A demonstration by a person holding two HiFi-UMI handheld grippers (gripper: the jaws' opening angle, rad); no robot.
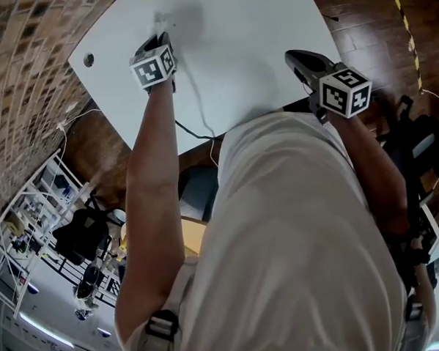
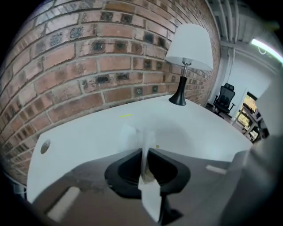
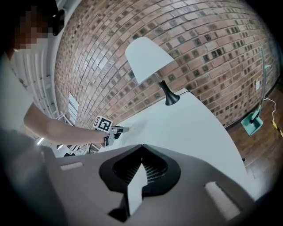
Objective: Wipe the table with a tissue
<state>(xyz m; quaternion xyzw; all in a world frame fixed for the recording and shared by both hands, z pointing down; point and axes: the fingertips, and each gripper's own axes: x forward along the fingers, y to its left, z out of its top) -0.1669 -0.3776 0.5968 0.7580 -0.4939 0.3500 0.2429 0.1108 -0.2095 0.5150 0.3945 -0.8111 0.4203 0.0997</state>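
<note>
A thin white tissue (image 2: 132, 134) is pinched upright between the jaws of my left gripper (image 2: 145, 149), and its free end lies crumpled on the white table (image 2: 199, 128) just ahead of the tips. In the head view the left gripper (image 1: 161, 35) points down at the table's far left part, with the tissue (image 1: 164, 21) at its tip. My right gripper (image 1: 295, 57) hovers over the near right edge of the table (image 1: 257, 44). Its jaws (image 3: 141, 148) meet, with nothing between them. The right gripper view shows the left gripper (image 3: 119, 130) across the table (image 3: 190, 123).
A black-stemmed lamp (image 2: 188, 48) with a white shade (image 3: 150, 57) stands at the table's far end by the brick wall (image 2: 88, 57). The table has a round hole (image 1: 88, 60) near its left corner. A cable (image 1: 193, 99) trails over the near edge.
</note>
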